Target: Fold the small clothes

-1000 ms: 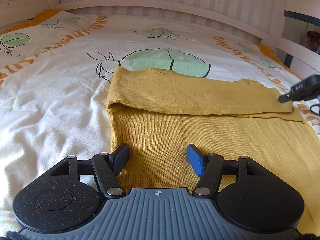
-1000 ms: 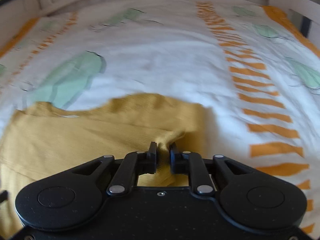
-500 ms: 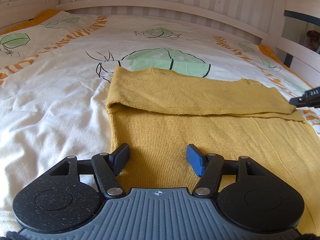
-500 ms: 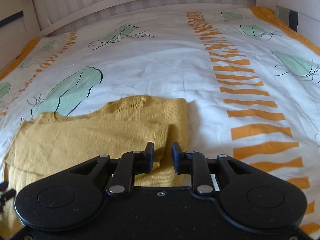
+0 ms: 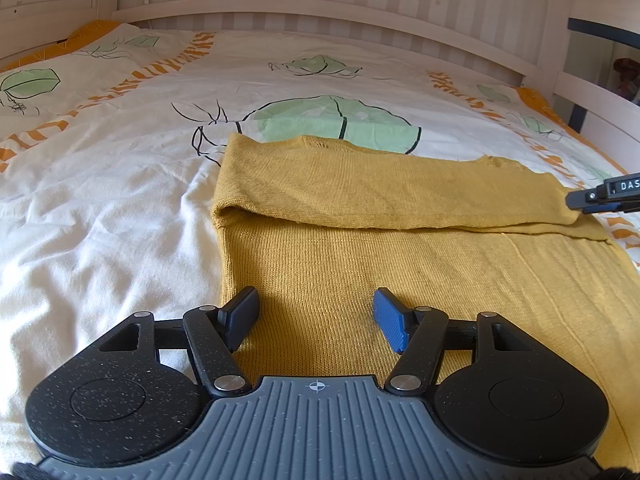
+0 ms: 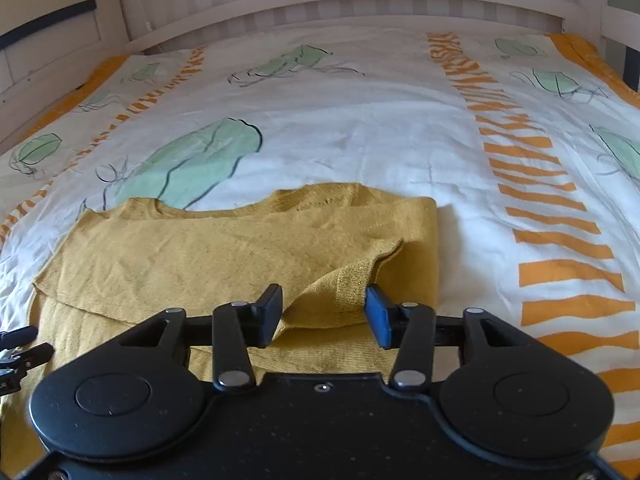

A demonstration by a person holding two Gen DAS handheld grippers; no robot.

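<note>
A mustard-yellow knitted garment (image 5: 360,248) lies flat on the bed, its far part folded over as a long band (image 5: 380,184). My left gripper (image 5: 316,316) is open and empty just above the garment's near left part. My right gripper (image 6: 324,310) is open over the garment's right end (image 6: 248,248); the folded band's loose cuff (image 6: 340,292) lies between its fingers, released. The right gripper's tip shows at the right edge of the left wrist view (image 5: 600,198), and the left gripper's tip at the left edge of the right wrist view (image 6: 20,352).
The bed has a white duvet (image 5: 100,208) with green leaf prints and orange stripes. A pale wooden slatted headboard (image 5: 320,4) runs along the far side, with wooden side rails (image 5: 596,100) to the right.
My right gripper opened and let go of the band's cuff, which now lies on the garment. It also drew back a little. My left gripper has not moved.
</note>
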